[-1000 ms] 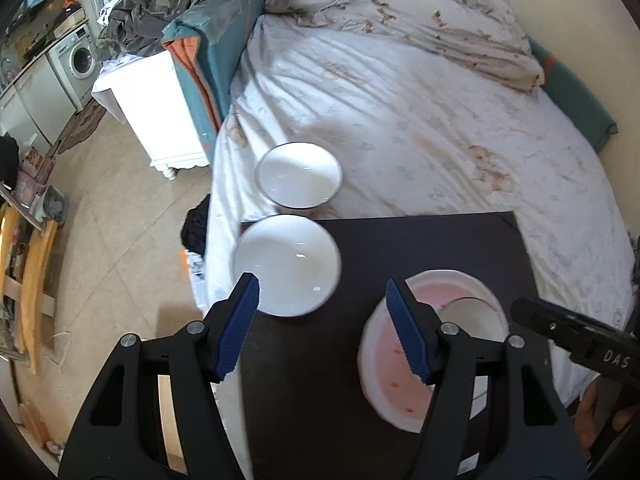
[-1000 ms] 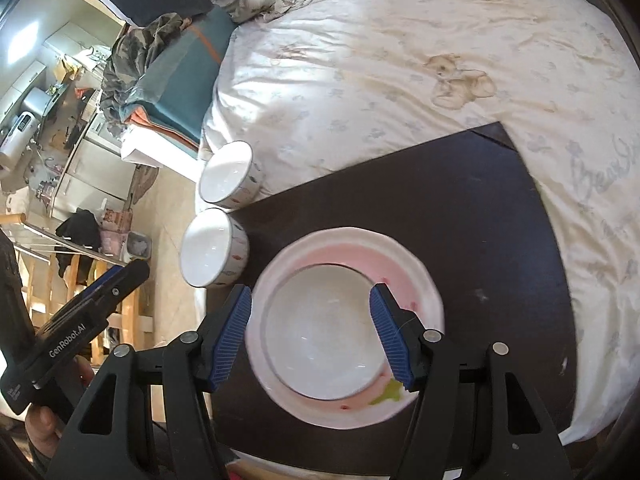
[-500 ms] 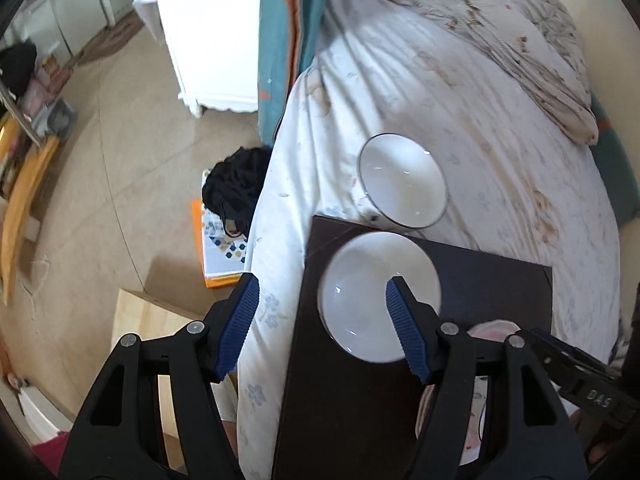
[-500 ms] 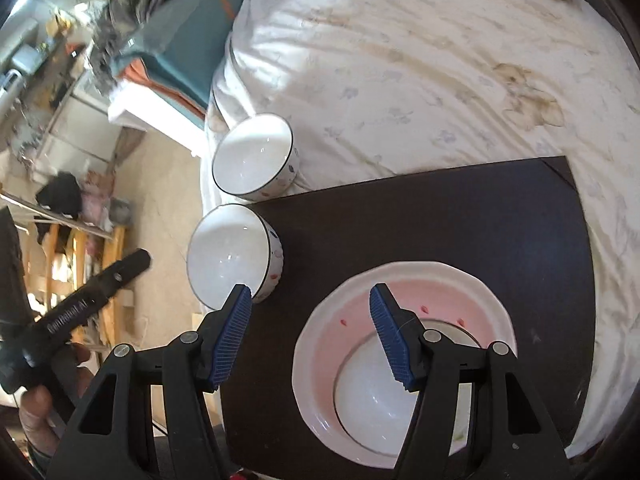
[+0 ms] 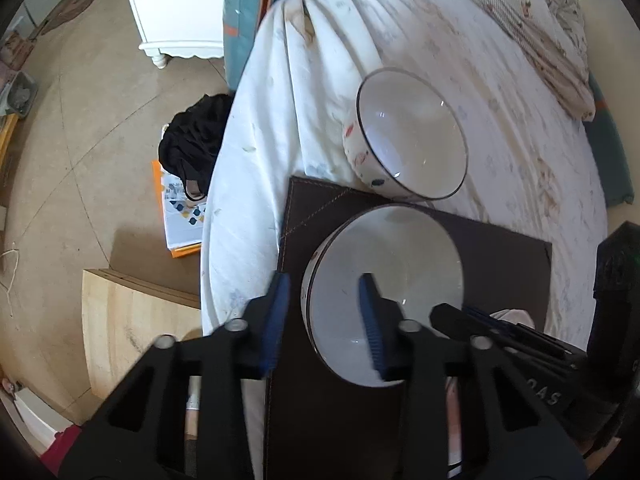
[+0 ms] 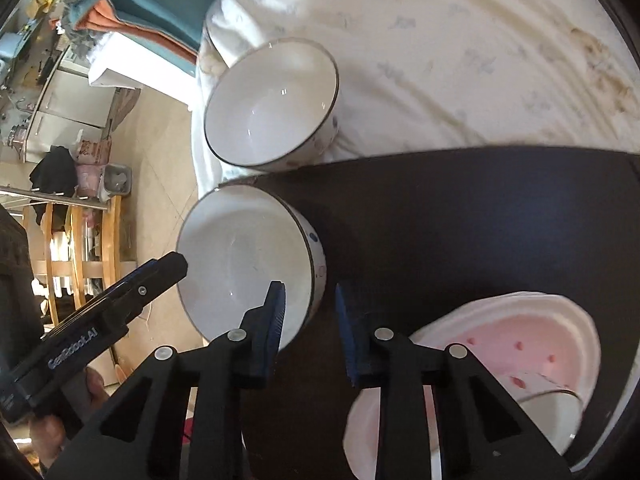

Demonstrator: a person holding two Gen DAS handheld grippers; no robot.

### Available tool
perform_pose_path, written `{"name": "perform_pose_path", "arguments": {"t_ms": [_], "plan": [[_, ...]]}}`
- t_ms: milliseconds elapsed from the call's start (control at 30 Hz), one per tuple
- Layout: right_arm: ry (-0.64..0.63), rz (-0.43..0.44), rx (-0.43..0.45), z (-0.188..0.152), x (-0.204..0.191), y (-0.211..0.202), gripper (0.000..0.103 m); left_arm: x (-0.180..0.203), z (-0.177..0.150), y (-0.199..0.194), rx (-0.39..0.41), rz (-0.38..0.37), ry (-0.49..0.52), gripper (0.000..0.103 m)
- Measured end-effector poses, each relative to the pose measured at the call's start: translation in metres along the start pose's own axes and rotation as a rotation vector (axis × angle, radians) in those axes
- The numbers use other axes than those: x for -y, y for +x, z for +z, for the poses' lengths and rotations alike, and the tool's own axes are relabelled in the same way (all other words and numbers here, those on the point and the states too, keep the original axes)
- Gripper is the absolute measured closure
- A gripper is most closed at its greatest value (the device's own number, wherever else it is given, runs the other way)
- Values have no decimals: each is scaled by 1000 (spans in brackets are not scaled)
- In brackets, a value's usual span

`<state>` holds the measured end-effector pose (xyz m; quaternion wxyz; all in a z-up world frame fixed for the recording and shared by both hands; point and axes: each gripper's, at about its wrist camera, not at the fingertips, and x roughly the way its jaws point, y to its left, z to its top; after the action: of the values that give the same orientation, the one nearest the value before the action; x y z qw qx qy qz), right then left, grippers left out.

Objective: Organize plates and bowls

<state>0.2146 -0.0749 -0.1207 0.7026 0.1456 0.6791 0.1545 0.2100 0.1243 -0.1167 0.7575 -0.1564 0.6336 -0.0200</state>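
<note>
Near bowl (image 5: 384, 292), on the dark mat (image 5: 500, 248) on the bed, is straddled at opposite rims by left gripper (image 5: 322, 308) & right gripper (image 6: 310, 312). Jaws have just been closing; pad contact can't be told. Next, probably: firm clamp, level lift onto far bowl (image 5: 412, 144).

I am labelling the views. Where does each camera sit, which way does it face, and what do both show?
Left wrist: rides the left tongs, looks down on the near bowl; its fingers, just closing, straddle the rim; the right tongs intrudes.
Right wrist: rides the right tongs, looks down on that bowl's opposite side, fingers likewise closing astride it; left tongs and a hand show.
Shared: near bowl, far bowl, dark mat.
</note>
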Motion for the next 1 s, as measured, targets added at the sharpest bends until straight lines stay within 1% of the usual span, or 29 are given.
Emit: {"name": "perform_pose_path", "arguments": {"t_ms": [33, 100, 167, 233, 267, 400, 467, 633, 767, 867, 900, 1000], "plan": [[2, 0, -11, 0, 0, 7, 81, 2, 0, 6, -15, 11, 9, 79], [1, -22, -15, -1, -3, 15, 85, 3, -2, 13, -26, 37, 29, 90], [7, -39, -11, -1, -3, 19, 89, 2, -3, 21, -46, 61, 46, 95], [5, -47, -10, -2, -3, 21, 89, -1, -5, 26, -72, 52, 27, 96], [-1, -55, -10, -2, -3, 22, 90, 0, -5, 25, -69, 55, 28, 96], [-42, -107, -2, -6, -11, 21, 91, 12, -12, 16, -41, 117, 80, 97], [-62, -99, 22, -10, -13, 12, 91, 14, -16, 10, -29, 102, 77, 97], [-68, -78, 50, -20, -12, -13, 90, 20, -25, -12, 8, 51, 94, 97], [-80, -60, 64, -29, -12, -33, 90, 32, -36, -38, 52, 35, 103, 97], [-104, -44, 98, -38, -11, -59, 90, 47, -47, -56, 74, 32, 135, 96], [-108, -40, 102, -40, -10, -64, 90, 57, -54, -63, 81, 31, 166, 96], [-131, -51, 117, -52, -3, -86, 90, 75, -67, -69, 83, 21, 200, 95]]}}
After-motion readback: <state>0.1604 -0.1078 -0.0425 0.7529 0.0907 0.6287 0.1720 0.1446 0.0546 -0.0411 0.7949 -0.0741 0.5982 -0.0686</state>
